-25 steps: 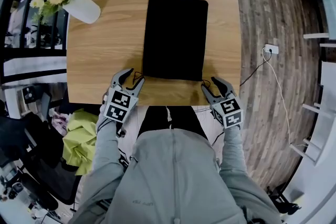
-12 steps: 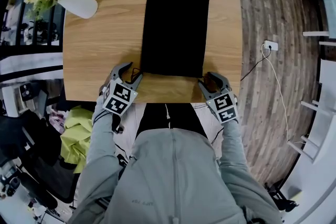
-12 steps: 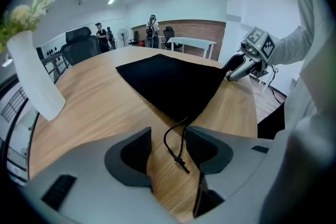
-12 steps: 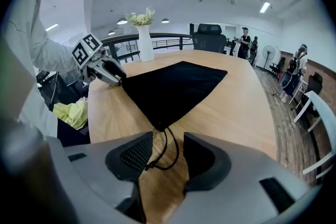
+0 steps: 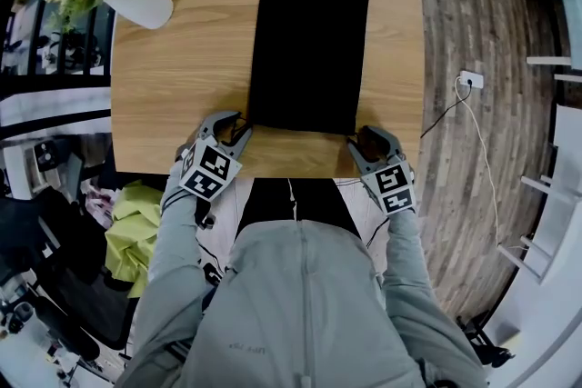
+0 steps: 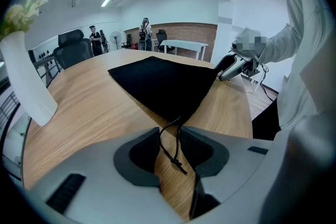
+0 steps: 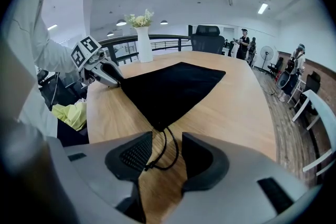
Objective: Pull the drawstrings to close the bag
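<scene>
Head view: bag (image 5: 309, 59) flat on table (image 5: 182, 86), mouth toward me. I've one gripper per near corner for an outward pull. Left gripper (image 6: 169, 134) jaws have just been closing, left drawstring (image 6: 169, 148) between, unpinched. Right gripper (image 7: 167, 139) gapes around right drawstring (image 7: 169, 153).

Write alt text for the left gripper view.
The left gripper's grey jaws have just been closing yet stand apart around the knotted black drawstring of a black fabric bag on a wooden table. A white vase stands at left, the right gripper at the bag's other corner.
</scene>
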The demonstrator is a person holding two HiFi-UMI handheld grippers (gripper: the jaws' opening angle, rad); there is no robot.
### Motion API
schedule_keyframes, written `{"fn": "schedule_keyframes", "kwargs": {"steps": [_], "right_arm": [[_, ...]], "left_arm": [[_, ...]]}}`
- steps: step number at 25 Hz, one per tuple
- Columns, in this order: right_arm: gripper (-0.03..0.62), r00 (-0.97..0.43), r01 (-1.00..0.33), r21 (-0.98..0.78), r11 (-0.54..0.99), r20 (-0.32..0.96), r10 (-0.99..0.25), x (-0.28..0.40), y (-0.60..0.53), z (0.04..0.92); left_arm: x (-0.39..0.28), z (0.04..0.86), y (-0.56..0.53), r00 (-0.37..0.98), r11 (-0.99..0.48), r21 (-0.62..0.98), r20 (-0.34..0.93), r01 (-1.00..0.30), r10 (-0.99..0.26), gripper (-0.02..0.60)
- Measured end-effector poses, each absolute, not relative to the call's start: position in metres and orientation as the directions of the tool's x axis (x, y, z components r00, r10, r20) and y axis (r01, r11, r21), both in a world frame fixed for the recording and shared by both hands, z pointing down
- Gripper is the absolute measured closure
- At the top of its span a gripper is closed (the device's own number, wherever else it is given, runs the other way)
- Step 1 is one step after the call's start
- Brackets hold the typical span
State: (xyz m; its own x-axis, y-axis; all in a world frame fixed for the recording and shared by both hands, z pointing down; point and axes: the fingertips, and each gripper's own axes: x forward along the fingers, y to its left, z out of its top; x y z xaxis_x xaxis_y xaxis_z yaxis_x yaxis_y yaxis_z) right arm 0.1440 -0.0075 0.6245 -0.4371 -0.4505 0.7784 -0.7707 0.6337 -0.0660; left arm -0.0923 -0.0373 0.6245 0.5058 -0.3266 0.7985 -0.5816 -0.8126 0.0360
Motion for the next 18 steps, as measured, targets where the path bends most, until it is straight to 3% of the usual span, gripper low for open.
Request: {"fn": "schedule_keyframes", "kwargs": {"steps": [2, 4, 7, 10, 18], "right_arm": [[0.433, -0.425, -0.788, -0.061, 0.613, 0.774, -0.469, 0.146, -0.009, 0.624], [0.507, -0.411, -0.786, -0.034, 0.617, 0.774, -0.482, 0.146, -0.01, 0.623], [0.567, -0.398, -0.771, 0.012, 0.637, 0.772, -0.495, 0.14, -0.008, 0.624], [0.57, -0.397, -0.791, 0.001, 0.611, 0.759, -0.515, 0.141, -0.008, 0.623], [0.571, -0.416, -0.821, -0.035, 0.57, 0.721, -0.554, 0.14, -0.017, 0.611]], "left_arm": [[-0.093, 0.624, -0.036, 0.507, -0.803, 0.042, 0.795, -0.595, -0.334, 0.442], [-0.092, 0.624, -0.035, 0.511, -0.797, 0.048, 0.79, -0.602, -0.339, 0.448], [-0.088, 0.625, -0.03, 0.521, -0.81, 0.052, 0.789, -0.585, -0.326, 0.508], [-0.085, 0.624, -0.026, 0.523, -0.81, 0.048, 0.785, -0.584, -0.331, 0.55], [-0.091, 0.621, -0.032, 0.53, -0.748, 0.09, 0.76, -0.658, -0.375, 0.555]]}}
